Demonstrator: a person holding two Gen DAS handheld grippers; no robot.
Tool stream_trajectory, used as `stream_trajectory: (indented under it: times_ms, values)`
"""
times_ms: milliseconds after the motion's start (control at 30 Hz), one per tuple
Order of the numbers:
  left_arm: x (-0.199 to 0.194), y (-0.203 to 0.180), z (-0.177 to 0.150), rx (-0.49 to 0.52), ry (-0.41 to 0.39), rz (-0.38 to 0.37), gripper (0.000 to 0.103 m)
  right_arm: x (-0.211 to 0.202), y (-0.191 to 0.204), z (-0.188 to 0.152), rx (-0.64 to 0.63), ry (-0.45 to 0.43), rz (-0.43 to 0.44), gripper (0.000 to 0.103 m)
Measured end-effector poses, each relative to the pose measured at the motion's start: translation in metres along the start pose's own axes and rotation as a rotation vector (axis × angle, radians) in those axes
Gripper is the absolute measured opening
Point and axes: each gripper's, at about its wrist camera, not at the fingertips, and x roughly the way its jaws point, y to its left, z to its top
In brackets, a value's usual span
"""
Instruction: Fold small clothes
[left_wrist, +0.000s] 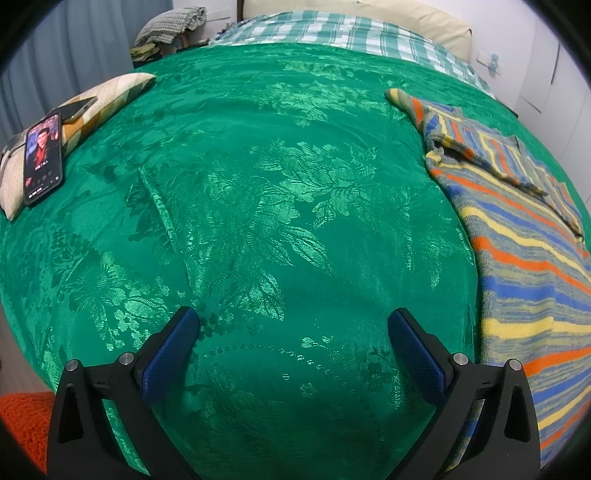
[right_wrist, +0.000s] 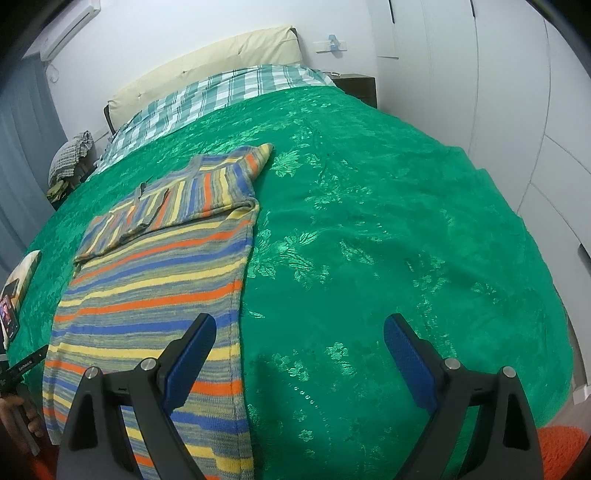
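Left view, tongs: the left gripper (left_wrist: 293, 325) hangs above bare green bedspread (left_wrist: 258, 184), jaws wide apart, nothing between them. I'd say it's waiting off the cloth.
Left view, garment: the striped sweater (left_wrist: 524, 266) lies off to the right of the tongs, beyond the right finger, flat on the bed.
Left view, clutter: a phone (left_wrist: 42, 158) leans on a pillow (left_wrist: 107, 96), far left, well clear.
Right view, tongs: the right gripper (right_wrist: 300, 332) gapes too, empty, straddling the sweater's right edge.
Right view, garment: a sleeve (right_wrist: 207, 184) is folded across the chest, stripes in orange, blue and yellow; the body lies smooth, so likely partly folded.
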Motion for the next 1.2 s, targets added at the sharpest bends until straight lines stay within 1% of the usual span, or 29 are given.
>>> stream_trajectory:
  times_ms: [1200]
  values:
    - [0.0006,-0.0004,0.0,-0.001,0.002,0.002,0.103,-0.002,-0.0034,0.0008,0.018,-0.007,-0.001,0.092]
